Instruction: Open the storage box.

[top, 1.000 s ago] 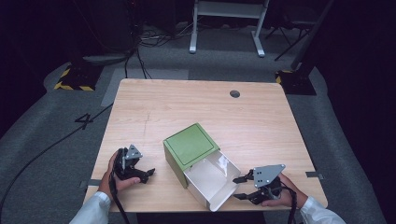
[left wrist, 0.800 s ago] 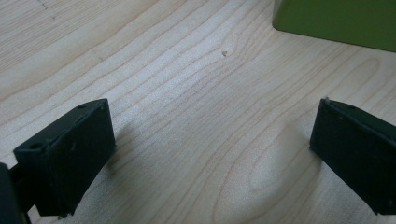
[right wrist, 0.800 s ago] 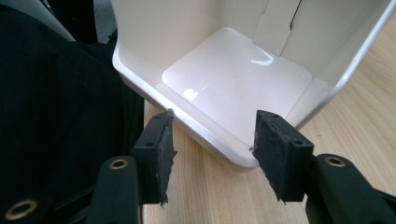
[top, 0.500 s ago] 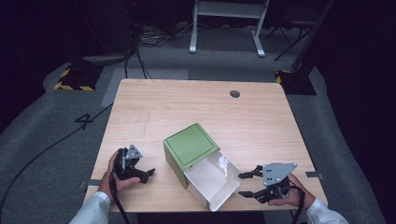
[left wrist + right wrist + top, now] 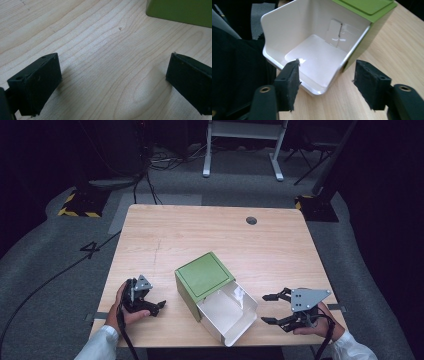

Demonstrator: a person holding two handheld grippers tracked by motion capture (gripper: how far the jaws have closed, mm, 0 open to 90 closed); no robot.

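A green box [image 5: 204, 277] lies on the wooden table [image 5: 210, 235] with its white inner drawer [image 5: 227, 314] pulled out toward the front edge. The drawer [image 5: 317, 55] looks empty in the right gripper view. My right gripper [image 5: 269, 308] rests on the table just right of the drawer, open, with nothing between its jaws [image 5: 327, 80]. My left gripper [image 5: 156, 305] lies left of the box, open over bare wood [image 5: 112, 82]. A corner of the green box [image 5: 180, 11] appears at the top right of the left gripper view.
A round cable hole [image 5: 251, 220] sits near the table's far right. A white stand [image 5: 245, 145] and cables [image 5: 150, 160] are on the grey floor beyond the table. Yellow-black hazard tape [image 5: 77, 210] marks the floor at far left.
My right gripper has drawn back to the right, away from the drawer, and its jaws have spread wider. The left gripper and the box have stayed put.
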